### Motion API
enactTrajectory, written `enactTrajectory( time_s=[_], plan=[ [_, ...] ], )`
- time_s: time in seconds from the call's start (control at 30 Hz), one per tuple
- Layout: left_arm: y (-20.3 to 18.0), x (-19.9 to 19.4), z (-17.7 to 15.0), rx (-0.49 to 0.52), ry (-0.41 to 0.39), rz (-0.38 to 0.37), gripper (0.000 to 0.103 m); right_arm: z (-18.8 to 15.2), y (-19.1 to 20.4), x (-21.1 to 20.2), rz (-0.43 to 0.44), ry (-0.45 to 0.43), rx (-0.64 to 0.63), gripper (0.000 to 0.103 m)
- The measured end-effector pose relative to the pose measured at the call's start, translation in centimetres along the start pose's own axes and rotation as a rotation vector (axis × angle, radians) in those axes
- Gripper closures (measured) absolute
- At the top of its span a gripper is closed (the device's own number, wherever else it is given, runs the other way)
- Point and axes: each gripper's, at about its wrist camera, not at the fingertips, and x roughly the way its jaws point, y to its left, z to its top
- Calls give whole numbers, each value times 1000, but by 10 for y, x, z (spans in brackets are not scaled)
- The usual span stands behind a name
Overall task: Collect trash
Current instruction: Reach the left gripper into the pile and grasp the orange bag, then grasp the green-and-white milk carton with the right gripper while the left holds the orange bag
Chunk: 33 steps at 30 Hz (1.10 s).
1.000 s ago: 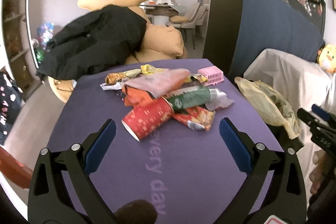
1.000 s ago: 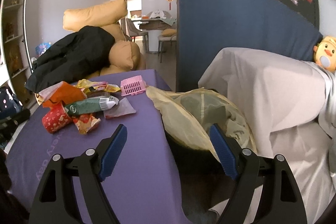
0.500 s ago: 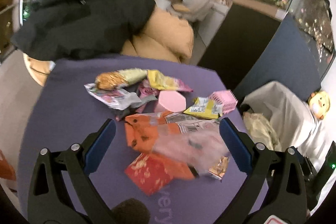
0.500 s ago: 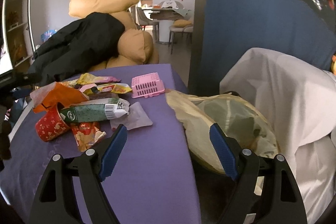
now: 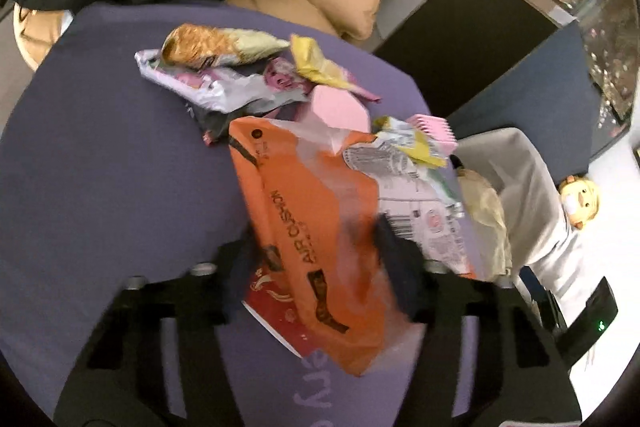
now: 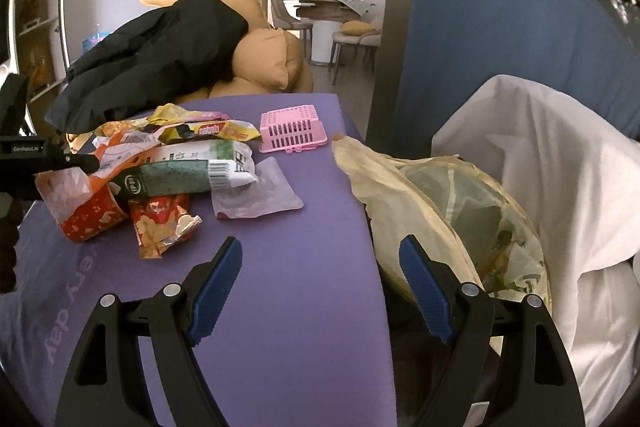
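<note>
A heap of wrappers lies on the purple table. My left gripper is down over the heap, its blurred jaws on either side of an orange wrapper that lies over a red paper cup; whether they grip it is unclear. In the right wrist view the left gripper's body sits at the heap's left, above the red cup and a green wrapper. My right gripper is open and empty over the table's right edge, beside the yellow-lined trash bag.
A pink plastic basket stands at the table's far right corner. A clear pouch lies near the heap. A white cloth-covered seat stands right of the bag. Tan cushions with a black jacket lie behind the table.
My left gripper has moved forward and down onto the heap and its jaws have closed in around the orange wrapper. My right gripper has drifted slightly nearer the table.
</note>
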Motion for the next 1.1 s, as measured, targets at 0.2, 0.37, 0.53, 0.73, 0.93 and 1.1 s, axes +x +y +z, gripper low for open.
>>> enactTrajectory(
  time_s=[0.2, 0.37, 0.53, 0.73, 0.93, 1.1],
  plan=[
    [-15, -29, 10, 63, -66, -26, 88, 4, 8, -6, 49, -12, 7, 26],
    [-12, -62, 16, 106, -152, -13, 89, 13, 28, -5, 103, -17, -20, 26],
    [4, -73, 16, 76, -166, 20, 89, 36, 49, 10, 201, 1, -146, 26],
    [27, -60, 11, 26, -148, 43, 89, 67, 62, 49, 245, 27, -240, 26],
    [37, -45, 3, 2, -116, 52, 89, 105, 54, 102, 283, 101, -101, 27],
    [46, -40, -3, -30, -114, 42, 89, 102, 50, 132, 279, 207, -81, 39]
  ],
)
